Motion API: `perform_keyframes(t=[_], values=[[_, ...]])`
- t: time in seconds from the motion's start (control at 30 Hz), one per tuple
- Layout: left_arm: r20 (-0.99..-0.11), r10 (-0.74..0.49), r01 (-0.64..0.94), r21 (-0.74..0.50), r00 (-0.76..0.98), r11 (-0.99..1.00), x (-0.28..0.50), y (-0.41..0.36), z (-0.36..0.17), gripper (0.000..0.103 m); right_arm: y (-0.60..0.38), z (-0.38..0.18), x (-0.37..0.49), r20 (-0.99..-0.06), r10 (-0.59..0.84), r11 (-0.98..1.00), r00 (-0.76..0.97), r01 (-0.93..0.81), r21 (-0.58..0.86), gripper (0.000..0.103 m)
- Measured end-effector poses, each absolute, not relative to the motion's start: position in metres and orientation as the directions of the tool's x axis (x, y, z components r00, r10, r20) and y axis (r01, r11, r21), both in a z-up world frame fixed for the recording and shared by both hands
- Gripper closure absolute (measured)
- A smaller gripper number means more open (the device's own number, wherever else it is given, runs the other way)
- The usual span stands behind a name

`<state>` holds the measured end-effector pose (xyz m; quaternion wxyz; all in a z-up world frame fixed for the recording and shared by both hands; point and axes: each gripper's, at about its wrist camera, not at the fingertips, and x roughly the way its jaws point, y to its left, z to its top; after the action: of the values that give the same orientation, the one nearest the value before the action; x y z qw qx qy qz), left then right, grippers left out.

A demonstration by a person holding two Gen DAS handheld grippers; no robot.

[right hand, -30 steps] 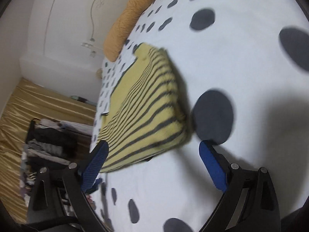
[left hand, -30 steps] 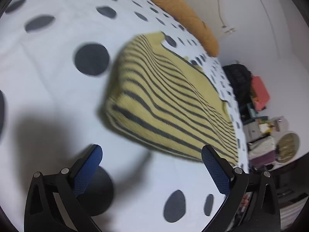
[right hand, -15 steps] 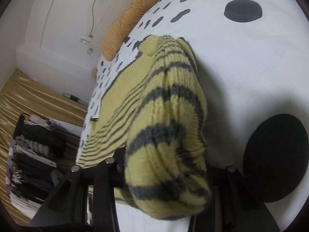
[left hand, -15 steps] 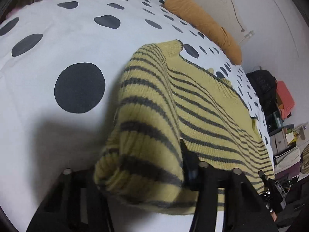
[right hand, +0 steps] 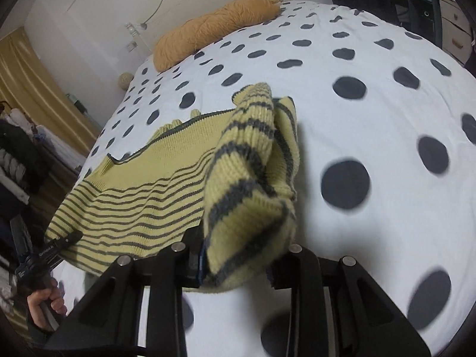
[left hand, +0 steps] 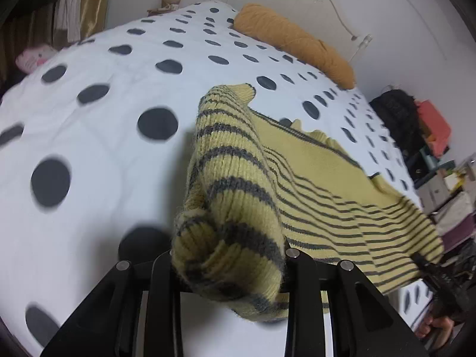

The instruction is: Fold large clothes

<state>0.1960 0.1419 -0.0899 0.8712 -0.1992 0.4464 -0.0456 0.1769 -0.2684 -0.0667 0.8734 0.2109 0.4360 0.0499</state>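
Right now both my left gripper [left hand: 229, 263] and right gripper [right hand: 235, 260] are closing on bunched corners of the striped sweater [left hand: 312, 184], raised off the bed [left hand: 104, 119] toward 12 o'clock, so uneven pulling risks a crooked fold.

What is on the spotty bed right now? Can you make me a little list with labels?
bed cover: white with dark dots
sweater: yellow with grey stripes, near edge lifted off the bed
left gripper: closing on a bunched corner of the sweater
right gripper: closing on the other bunched corner
pillow: orange, at the far end by the headboard
pink plush toy: at the bed's edge
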Motion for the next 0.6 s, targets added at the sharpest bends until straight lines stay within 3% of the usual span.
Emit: perform_keyframes(t=[0.17, 0.23, 0.43, 0.5, 0.57, 0.6], values=[[-0.779, -0.265, -0.118, -0.396, 0.569, 0.911, 0.097, 0.157, -0.107, 0.073, -0.281, -0.069, 0.084, -0.767, 0.258, 0.919, 0.587, 0.095, 0.382, 0.072], [-0.794, -0.281, -0.146, -0.416, 0.539, 0.898, 0.069, 0.165, -0.127, 0.072, -0.293, -0.073, 0.045, -0.786, 0.162, 0.94, 0.596, 0.149, 0.307, 0.072], [-0.783, -0.292, -0.186, -0.455, 0.548, 0.871, 0.068, 0.177, -0.144, 0.063, -0.311, -0.092, 0.019, -0.752, 0.262, 0.899, 0.605, 0.13, 0.418, 0.07], [-0.786, -0.29, -0.188, -0.452, 0.546, 0.872, 0.069, 0.178, -0.145, 0.06, -0.314, -0.1, 0.031, -0.692, 0.359, 0.841, 0.626, 0.106, 0.531, 0.039], [-0.785, -0.298, -0.197, -0.464, 0.544, 0.863, 0.07, 0.181, -0.148, 0.056, -0.314, -0.111, 0.047, -0.631, 0.428, 0.776, 0.648, 0.096, 0.624, 0.025], [-0.783, -0.304, -0.203, -0.473, 0.542, 0.857, 0.071, 0.182, -0.149, 0.056, -0.314, -0.119, 0.057, -0.608, 0.46, 0.739, 0.647, 0.101, 0.666, 0.025]])
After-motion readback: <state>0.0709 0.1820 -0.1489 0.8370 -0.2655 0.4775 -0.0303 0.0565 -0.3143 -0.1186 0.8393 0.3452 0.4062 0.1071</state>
